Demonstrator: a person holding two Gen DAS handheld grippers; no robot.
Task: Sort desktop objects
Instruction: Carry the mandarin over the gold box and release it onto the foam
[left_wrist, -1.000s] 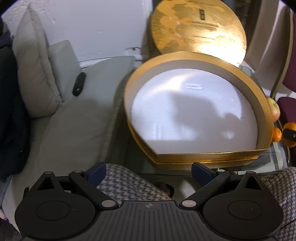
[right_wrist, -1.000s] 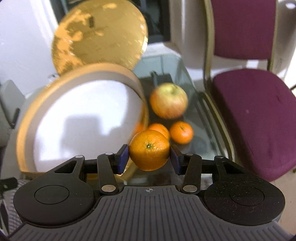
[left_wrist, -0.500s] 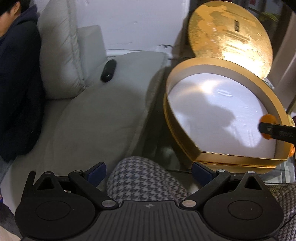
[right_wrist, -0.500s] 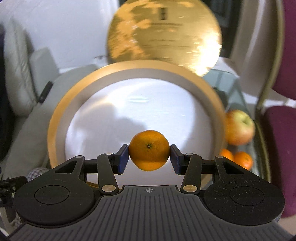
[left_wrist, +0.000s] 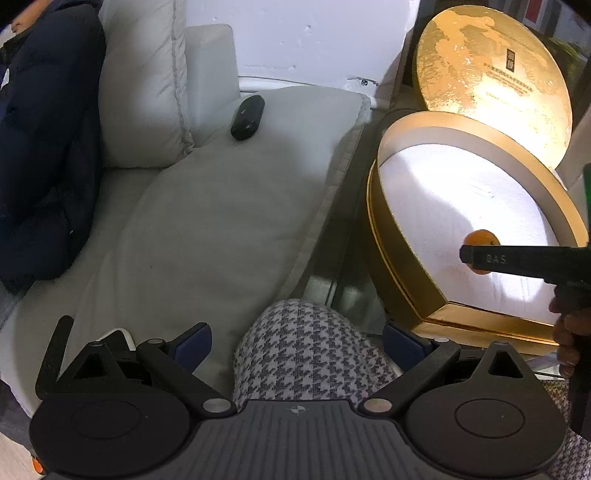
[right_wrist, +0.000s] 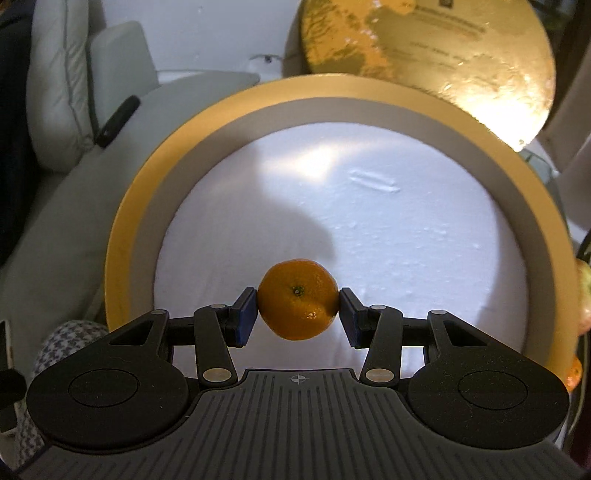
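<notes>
One mandarin (right_wrist: 297, 299) sits clamped between the blue pads of our right gripper (right_wrist: 297, 312), jaws closed down on its two sides, stem end facing the camera. It hangs over the near part of the round gold box (right_wrist: 127, 236), above the white liner; we can't tell whether it touches the liner. From the left wrist view we see the same fruit (left_wrist: 480, 238) mostly hidden behind a black finger of the right gripper (left_wrist: 480, 258), over the near right part of the box (left_wrist: 391, 258).

Left gripper (left_wrist: 297, 341) has its jaws wide apart with nothing between the pads; it hangs over a knee in houndstooth fabric (left_wrist: 314, 350), left of the box.

Gold lid (right_wrist: 424, 48) stands propped upright just behind the far rim of the box. Right of the box, partly cut off at the frame edge, we see an apple (right_wrist: 583, 299) and another mandarin (right_wrist: 573, 374).

Left of the box lies a grey sofa cushion (left_wrist: 207, 229) with a small black oblong object (left_wrist: 247, 117) on its far end. Far left, a person in a dark jacket (left_wrist: 44, 147) sits on the sofa.
</notes>
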